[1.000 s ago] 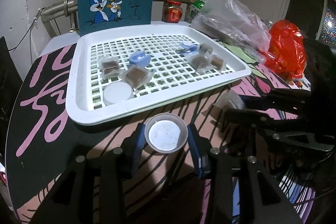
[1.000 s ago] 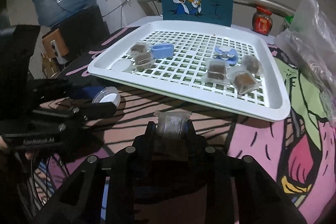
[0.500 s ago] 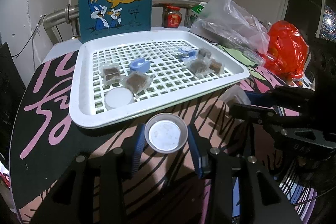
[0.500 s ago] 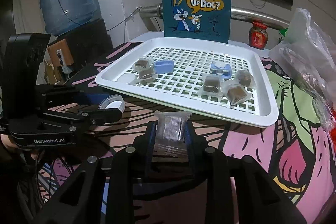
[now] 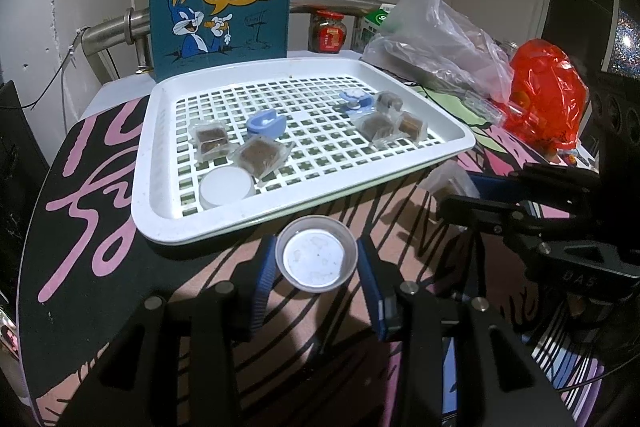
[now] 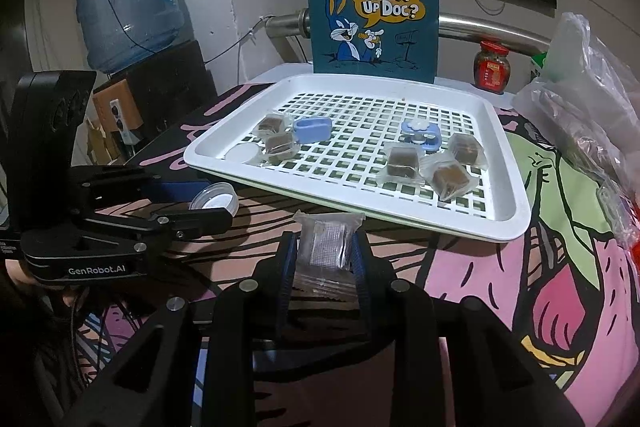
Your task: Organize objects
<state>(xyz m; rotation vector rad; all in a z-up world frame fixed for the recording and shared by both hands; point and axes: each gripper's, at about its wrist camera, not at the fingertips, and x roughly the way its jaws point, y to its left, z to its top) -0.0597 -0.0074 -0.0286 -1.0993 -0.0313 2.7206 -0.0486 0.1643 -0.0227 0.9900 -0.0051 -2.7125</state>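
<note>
Fingers (image 5: 370, 279) of the left gripper (image 5: 316, 267) are clamped on a small round plastic cup (image 5: 316, 259), held just short of the white lattice tray (image 5: 168, 219). The right gripper (image 6: 325, 255) is pinched on a clear wrapped packet (image 6: 328, 245), also near the tray's front rim. Inside the tray sit wrapped brown cubes (image 6: 402, 161), two blue clips (image 5: 266, 123) and a white lid (image 5: 226, 186), all on the cartoon-print counter (image 6: 560, 227).

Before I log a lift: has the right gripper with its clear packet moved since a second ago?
Yes. The right gripper, shut on the clear packet, has risen and drawn back: the white tray sits lower and smaller.
</note>
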